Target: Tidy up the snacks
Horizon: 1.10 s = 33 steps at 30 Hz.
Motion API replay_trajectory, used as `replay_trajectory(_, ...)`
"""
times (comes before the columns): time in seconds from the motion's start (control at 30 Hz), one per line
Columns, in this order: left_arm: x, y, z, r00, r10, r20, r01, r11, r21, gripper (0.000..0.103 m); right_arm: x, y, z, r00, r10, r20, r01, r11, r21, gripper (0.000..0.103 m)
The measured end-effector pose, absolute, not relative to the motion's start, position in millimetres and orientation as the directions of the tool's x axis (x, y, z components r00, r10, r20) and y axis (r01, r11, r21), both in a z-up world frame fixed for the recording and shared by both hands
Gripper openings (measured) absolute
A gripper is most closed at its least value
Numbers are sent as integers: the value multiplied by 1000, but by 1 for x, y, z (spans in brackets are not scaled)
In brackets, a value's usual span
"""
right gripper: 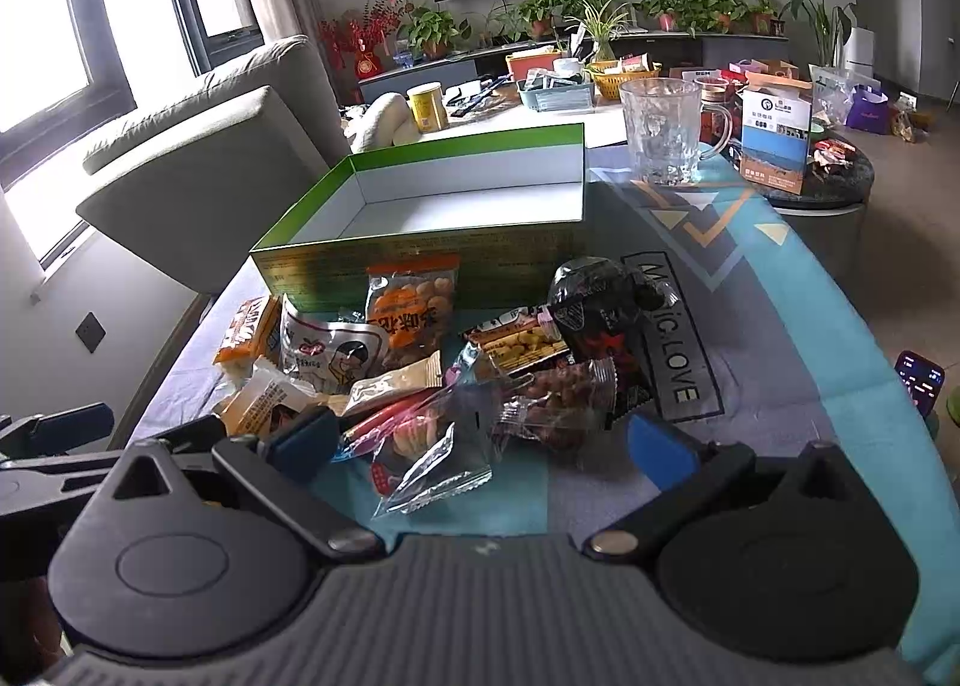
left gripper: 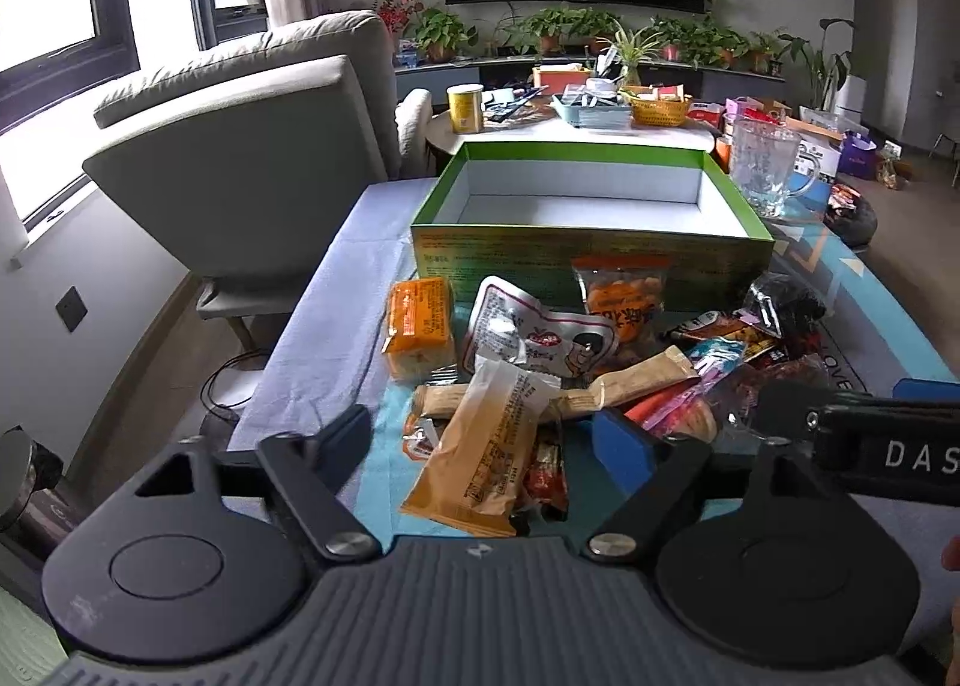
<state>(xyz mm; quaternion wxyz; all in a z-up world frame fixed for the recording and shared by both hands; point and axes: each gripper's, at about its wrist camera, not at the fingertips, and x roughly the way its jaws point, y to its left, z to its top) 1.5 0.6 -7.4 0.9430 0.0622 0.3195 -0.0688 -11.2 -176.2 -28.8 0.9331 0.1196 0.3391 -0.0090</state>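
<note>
Green box (left gripper: pixel 591 260) empty, snack heap (left gripper: pixel 558 362) overlapping, labels unreadable, left tongs (left gripper: pixel 489 440) and right tongs (right gripper: pixel 480 440) apart, gripping nothing.

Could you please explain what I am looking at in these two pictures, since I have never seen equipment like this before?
These are two handheld tools, not a robot: a person carries a two-finger gripper in each hand, and each one has a wide-angle camera looking forward along its fingers. One picture comes from the left gripper, the other from the right gripper. The black shapes along the bottom are the tools' own bodies, and the blue pads are their fingertips.

Both look down at a table with a patterned cloth. On it lies a pile of snack packets, behind that an empty green box, and a glass mug further back. Both grippers are open above the pile and hold nothing. The snacks seem meant for the box.
</note>
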Motion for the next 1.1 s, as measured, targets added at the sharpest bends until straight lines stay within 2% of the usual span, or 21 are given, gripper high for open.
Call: replay_trajectory(1.1,0,-4,-7,791,-17,-612,140,978,153,73,-9,-177,-26,774,68,-629,91,972,217,55)
